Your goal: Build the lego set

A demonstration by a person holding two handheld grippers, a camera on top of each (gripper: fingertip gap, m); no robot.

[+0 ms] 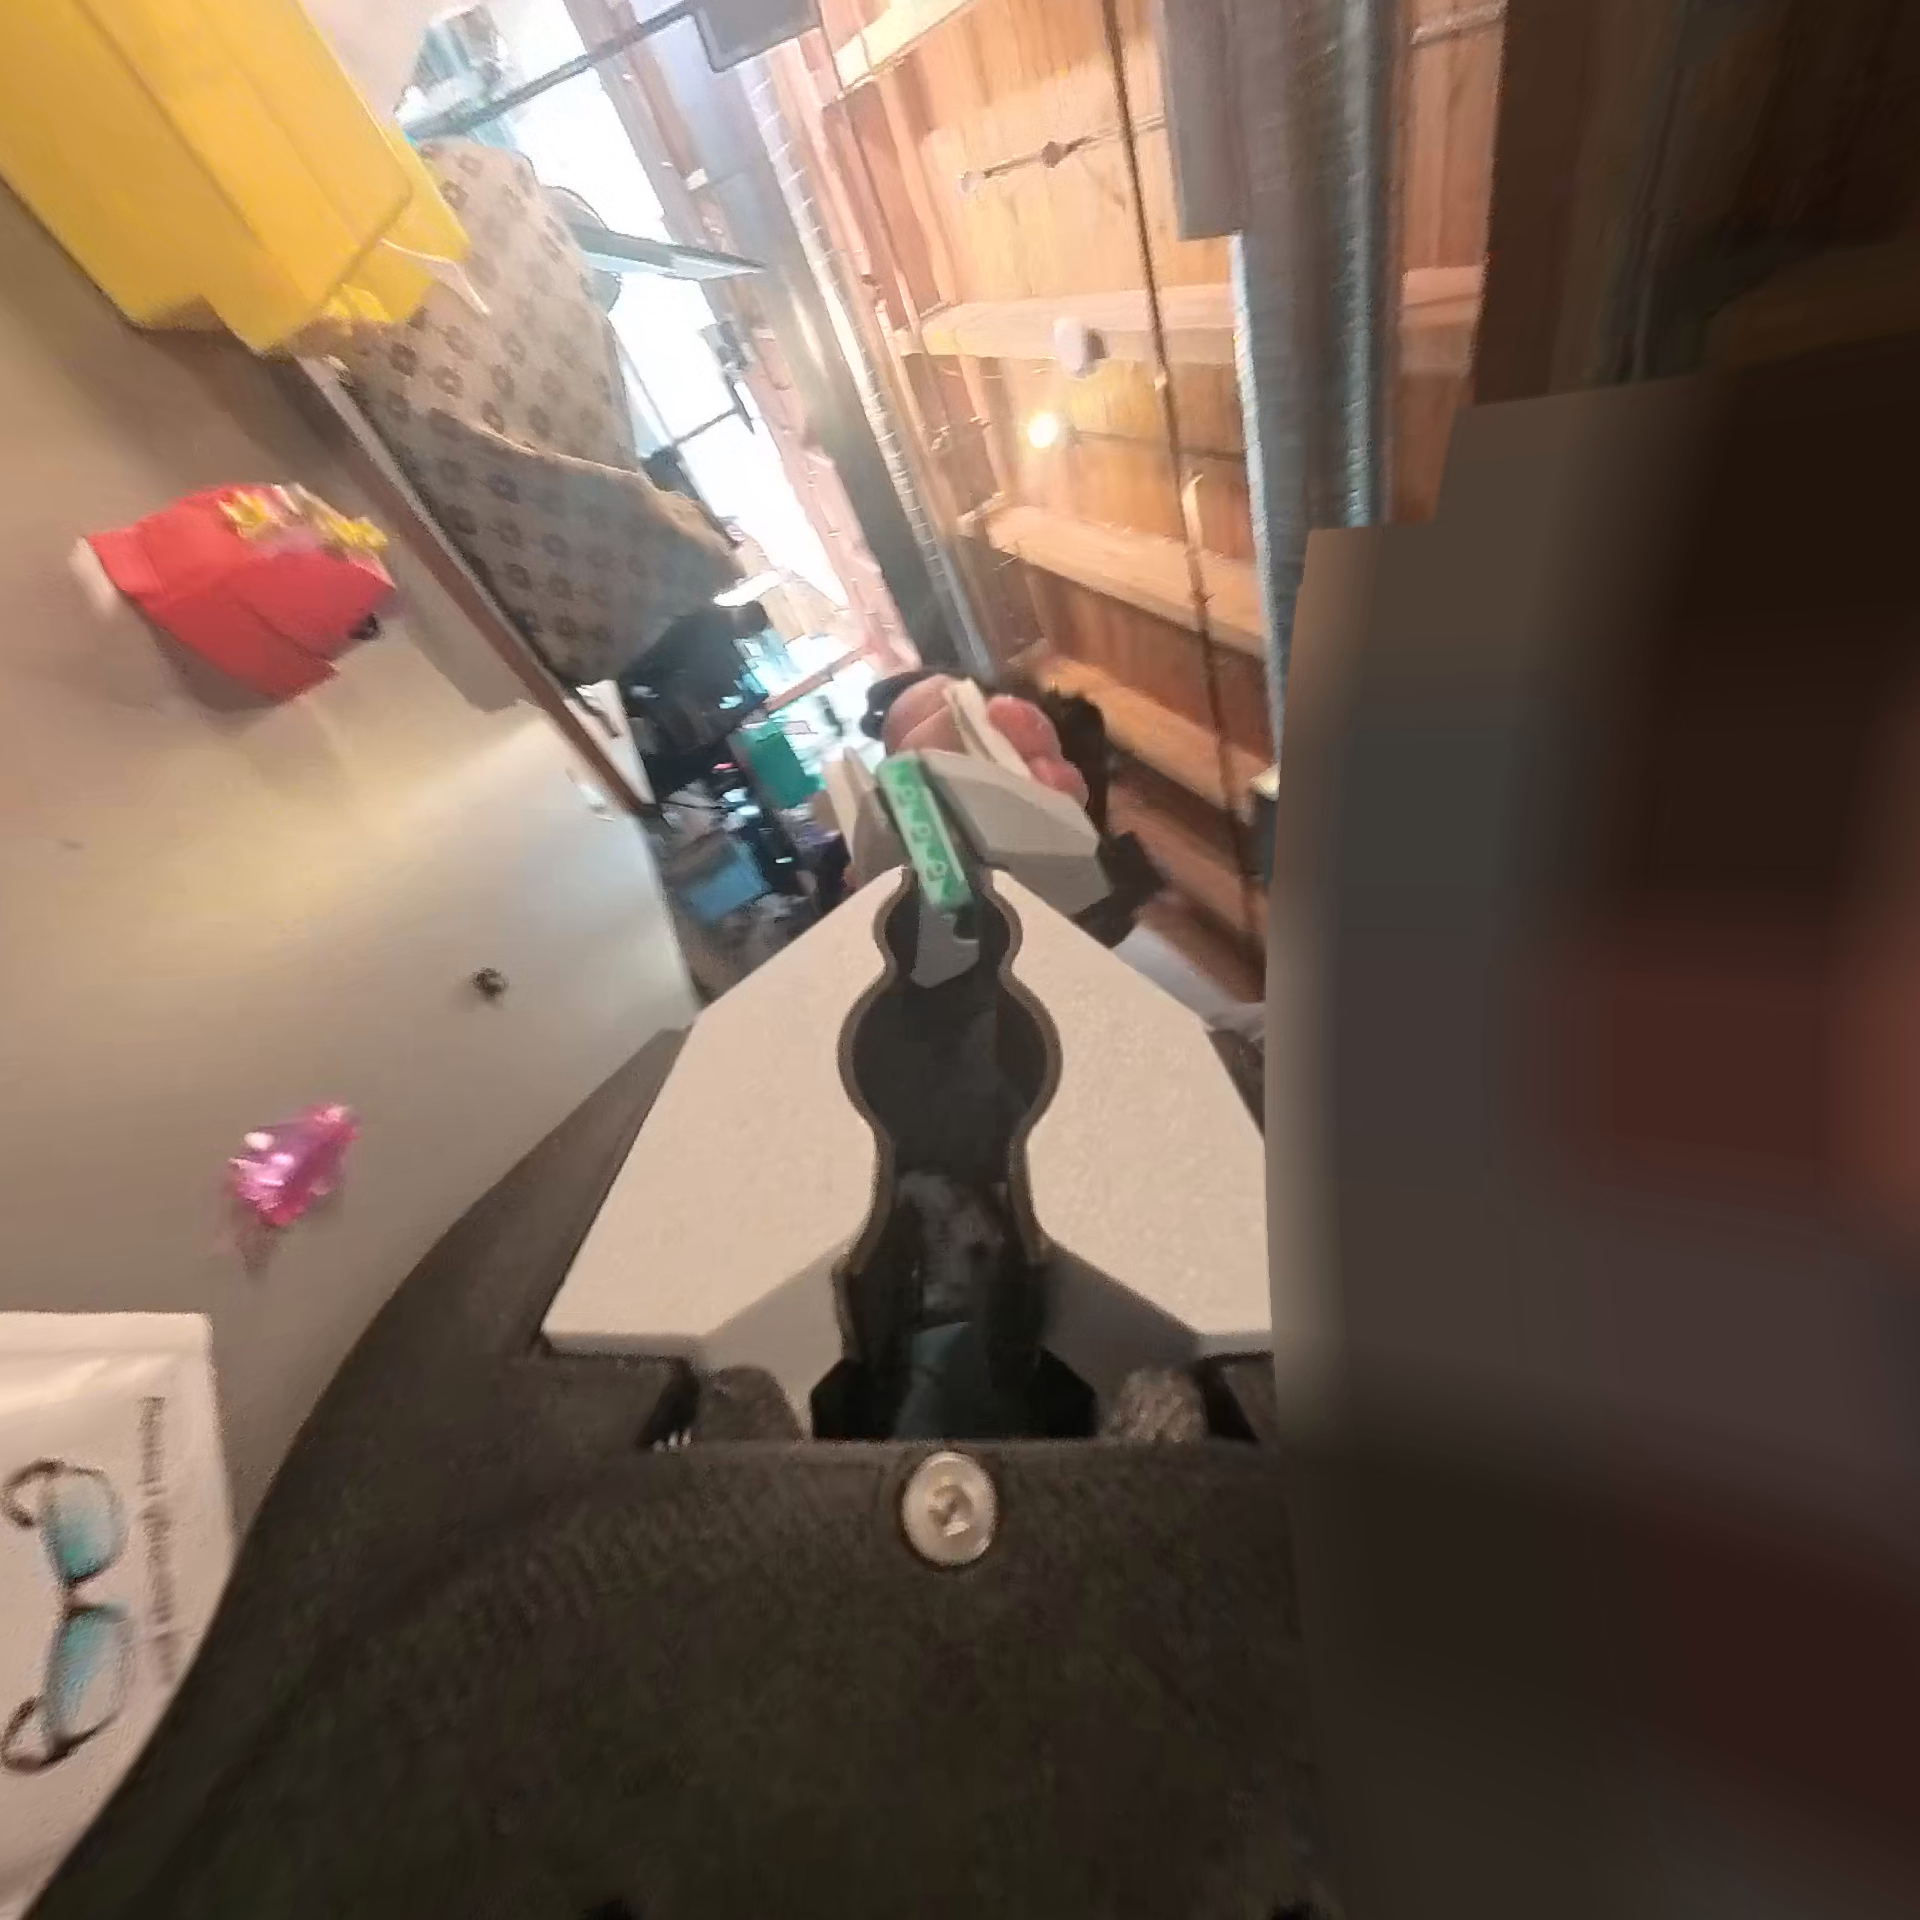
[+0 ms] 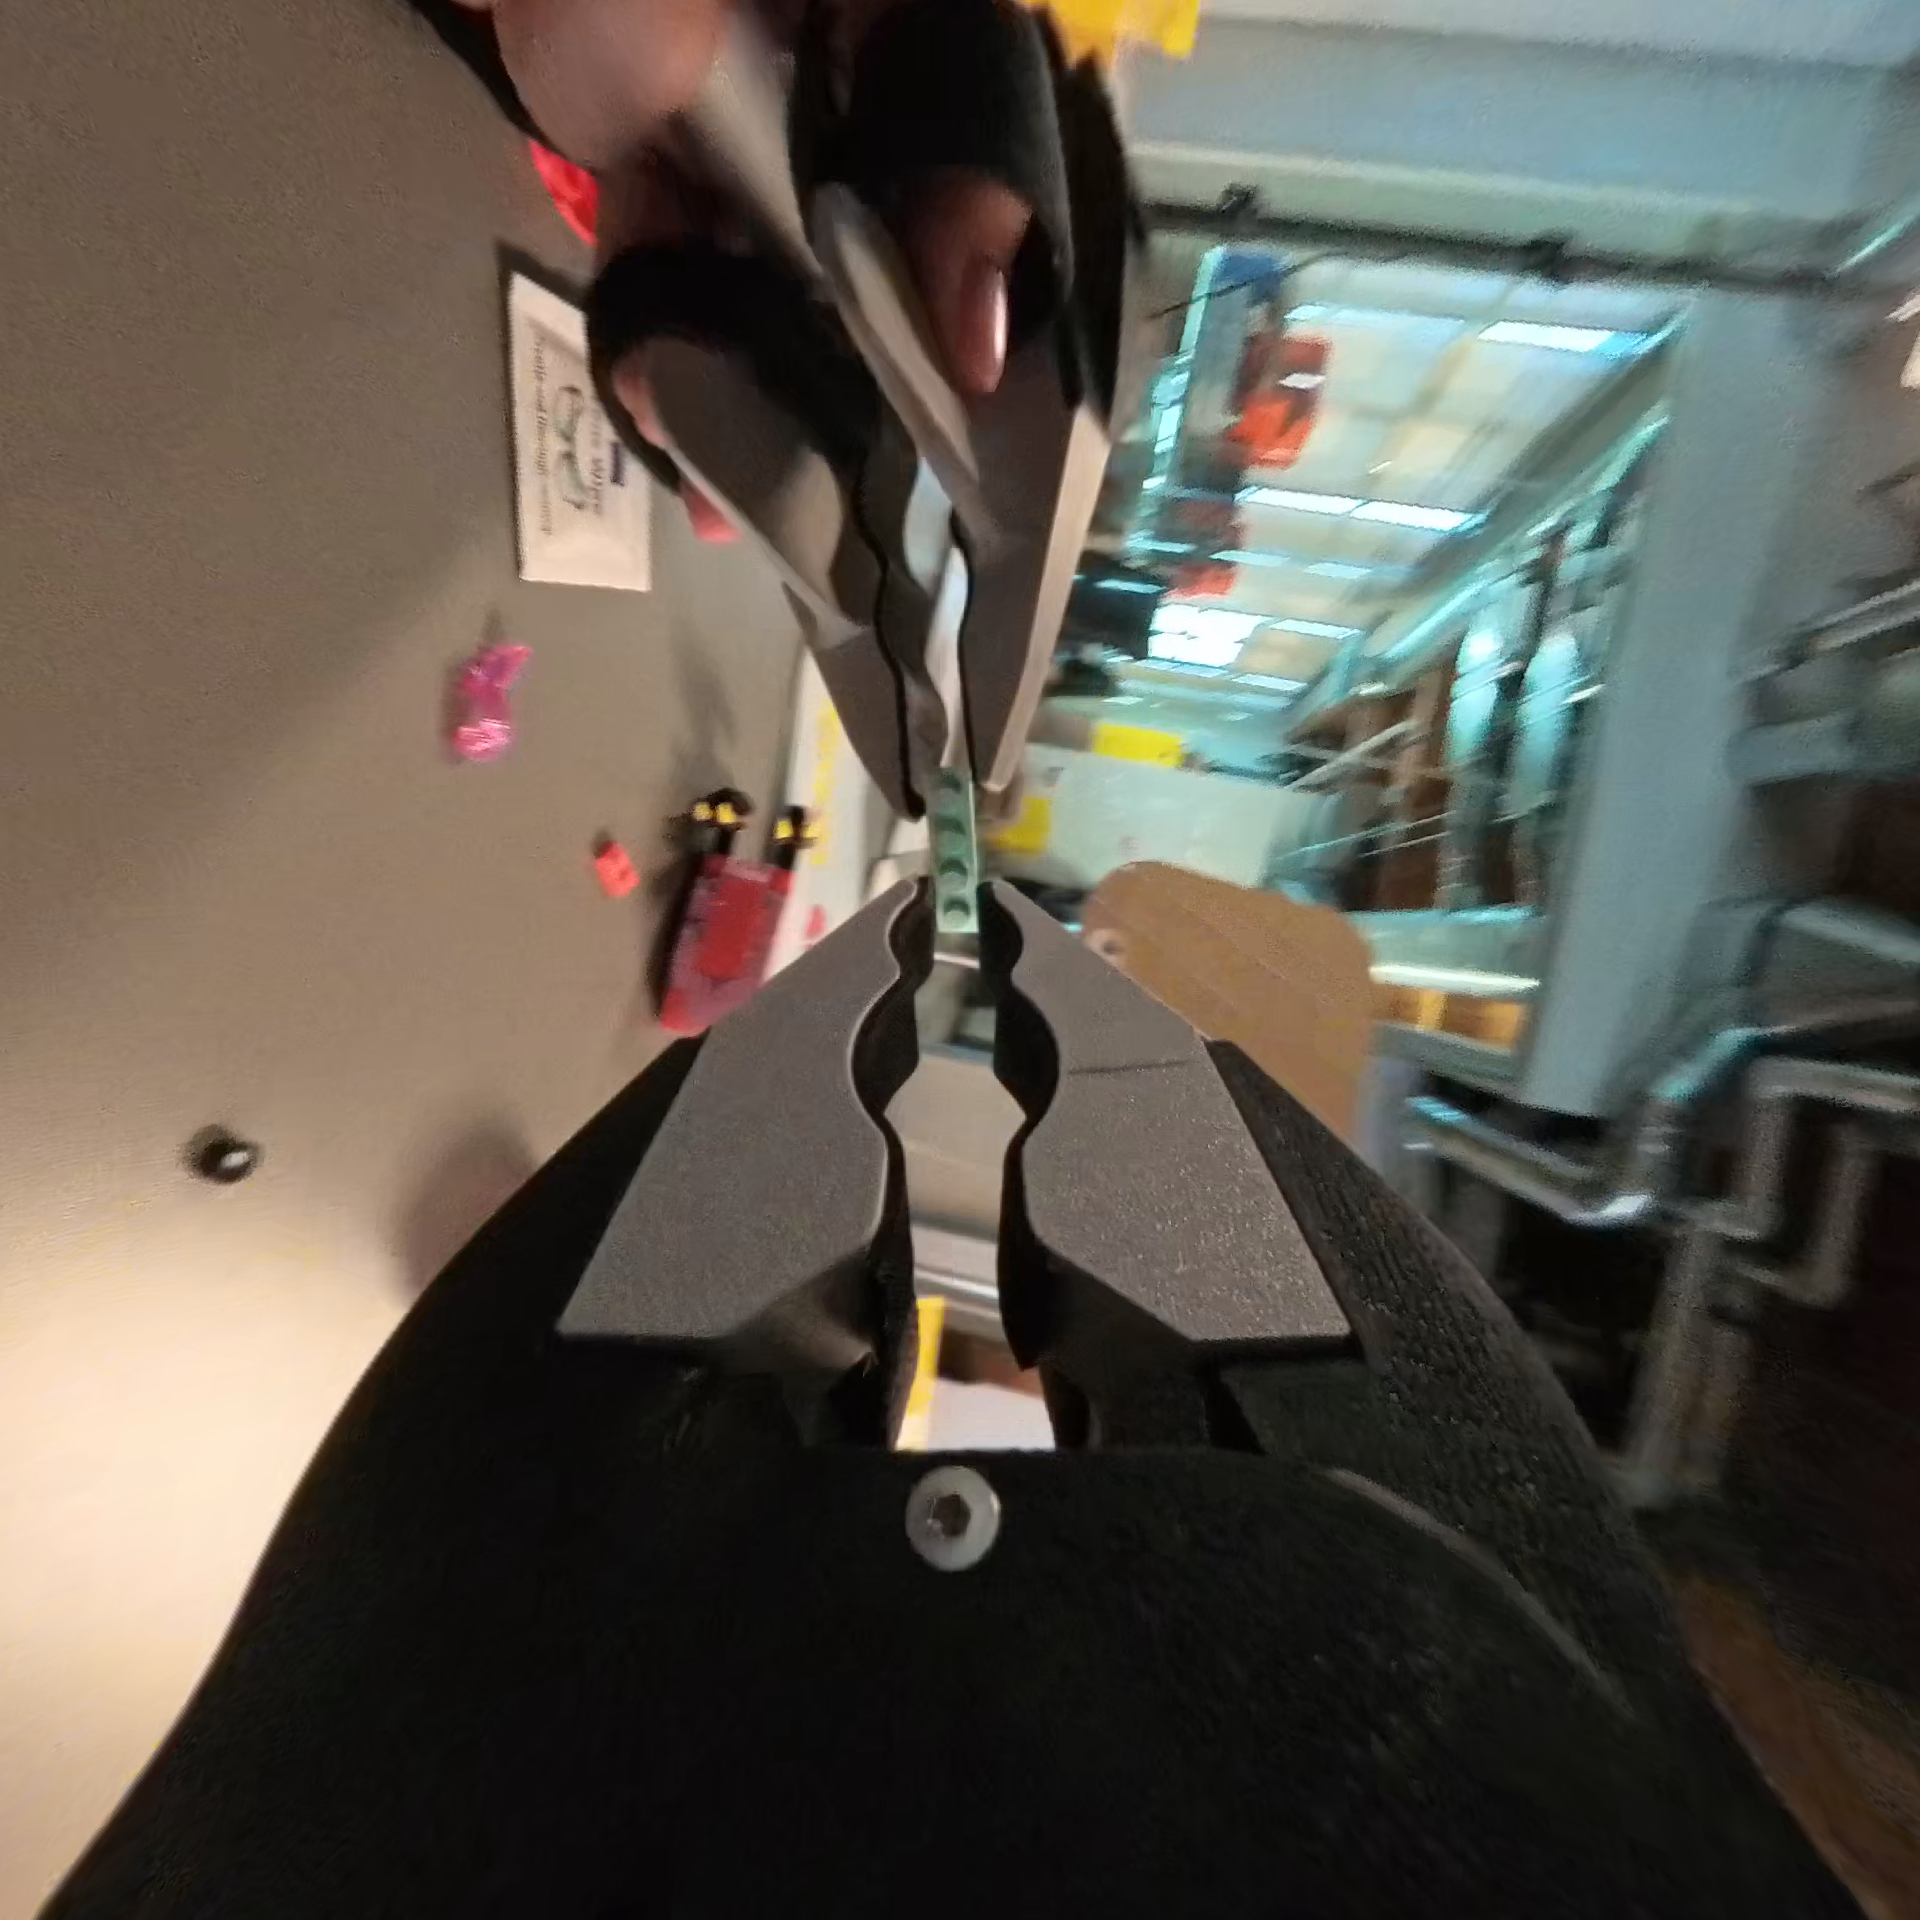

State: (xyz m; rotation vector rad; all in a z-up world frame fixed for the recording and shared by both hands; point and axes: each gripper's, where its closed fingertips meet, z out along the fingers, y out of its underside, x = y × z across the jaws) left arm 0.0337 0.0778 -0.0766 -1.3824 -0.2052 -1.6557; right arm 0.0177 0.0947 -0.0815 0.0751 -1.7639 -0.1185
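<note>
Partly, jaws hide green brick [image 2: 957, 868].

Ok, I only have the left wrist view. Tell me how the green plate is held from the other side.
Observer: In the right wrist view, the left hand-held gripper pinches one end of the green plate. The right hand-held gripper has a fingertip close against each side of the other end.
Operator: Tell me what's behind the left one.
Observer: A hand in a black fingerless glove holds it.
Operator: Give me anything on the table I can't see.
Observer: A small red piece lies on the grey table, close beside a red build with black-and-yellow parts.
</note>
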